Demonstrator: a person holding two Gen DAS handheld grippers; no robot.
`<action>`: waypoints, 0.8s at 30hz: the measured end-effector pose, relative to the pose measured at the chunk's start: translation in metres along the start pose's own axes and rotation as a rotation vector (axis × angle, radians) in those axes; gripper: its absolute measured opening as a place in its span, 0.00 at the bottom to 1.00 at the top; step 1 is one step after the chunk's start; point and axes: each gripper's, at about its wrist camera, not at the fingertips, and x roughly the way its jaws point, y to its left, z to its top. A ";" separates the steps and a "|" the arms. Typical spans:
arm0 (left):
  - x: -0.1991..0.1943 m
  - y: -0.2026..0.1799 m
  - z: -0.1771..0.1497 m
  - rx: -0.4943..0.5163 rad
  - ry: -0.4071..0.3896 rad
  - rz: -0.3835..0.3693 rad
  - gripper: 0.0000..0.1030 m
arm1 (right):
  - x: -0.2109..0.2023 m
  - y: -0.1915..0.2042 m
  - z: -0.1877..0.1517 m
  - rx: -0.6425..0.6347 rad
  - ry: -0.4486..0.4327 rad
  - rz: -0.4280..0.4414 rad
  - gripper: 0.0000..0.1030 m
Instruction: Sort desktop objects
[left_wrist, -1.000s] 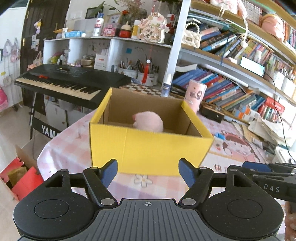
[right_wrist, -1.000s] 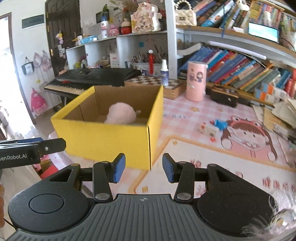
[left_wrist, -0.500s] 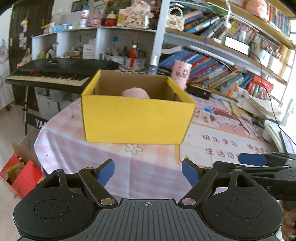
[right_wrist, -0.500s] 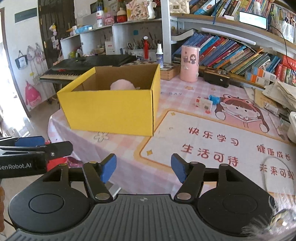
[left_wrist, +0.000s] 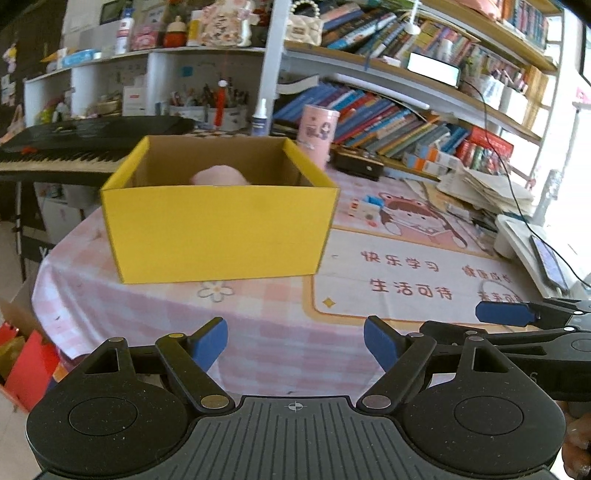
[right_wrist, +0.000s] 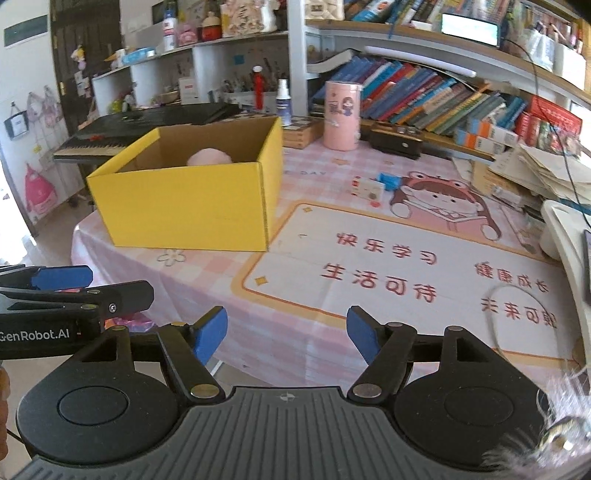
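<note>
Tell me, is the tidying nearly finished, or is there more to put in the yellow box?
One pink fluffy toy already sits in the yellow box. Nothing is in hand: the left tongs are open and empty, and the right tongs are opening with nothing between them. Still out on the mat: a small white and blue item. So it seems partly done.

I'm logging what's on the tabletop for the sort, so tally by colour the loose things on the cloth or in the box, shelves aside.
Yellow: 1, the box
Pink: 2, the plush inside the box and the upright canister
White: 1, the small block on the mat
Blue: 1, the small piece beside it
Total: 5
</note>
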 end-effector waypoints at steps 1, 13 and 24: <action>0.002 -0.002 0.001 0.006 0.001 -0.005 0.81 | 0.000 -0.003 0.000 0.005 0.000 -0.006 0.68; 0.029 -0.028 0.017 0.038 0.010 -0.039 0.81 | 0.008 -0.041 0.007 0.056 0.010 -0.050 0.69; 0.064 -0.051 0.034 0.056 0.030 -0.084 0.81 | 0.023 -0.076 0.020 0.083 0.027 -0.093 0.69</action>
